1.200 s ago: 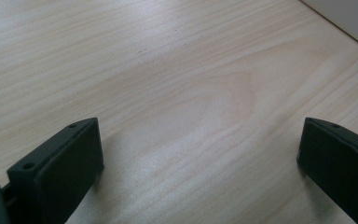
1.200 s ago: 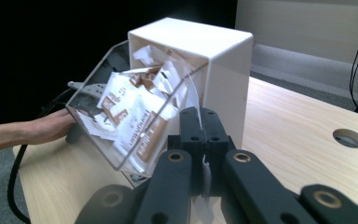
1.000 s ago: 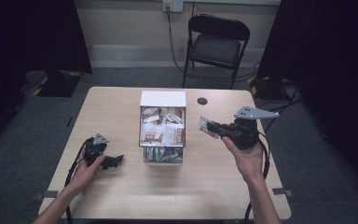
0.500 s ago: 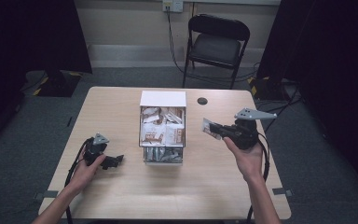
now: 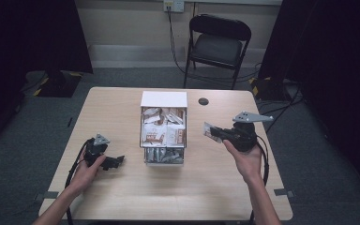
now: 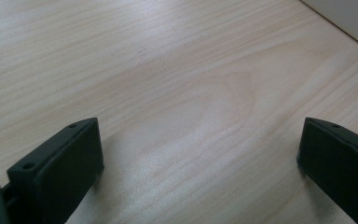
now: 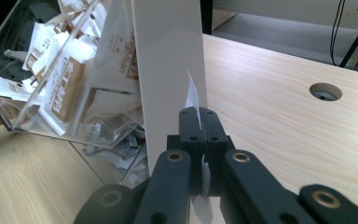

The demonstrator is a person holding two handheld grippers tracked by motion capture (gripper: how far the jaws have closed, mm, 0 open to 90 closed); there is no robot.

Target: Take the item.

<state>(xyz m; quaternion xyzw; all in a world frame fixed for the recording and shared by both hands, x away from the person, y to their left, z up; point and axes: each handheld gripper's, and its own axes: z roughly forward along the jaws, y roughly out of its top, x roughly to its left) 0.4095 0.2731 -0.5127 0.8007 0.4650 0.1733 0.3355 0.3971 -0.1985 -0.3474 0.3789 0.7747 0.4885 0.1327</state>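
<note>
We have a thin white packet (image 7: 192, 100) pinched edge-on in the right gripper (image 5: 214, 132), held above the tabletop (image 5: 215, 187) just right of the clear box (image 5: 164, 133) of packets. Judging by that, we are either carrying it to the box or away from it; which, we cannot tell. To do it well we should keep the pinch firm, since the packet is floppy, and clear the box's white wall (image 7: 168, 70) before lowering. The left gripper (image 5: 115, 161) rests wide open and empty on the tabletop, well left of the box, so it need not move.
</note>
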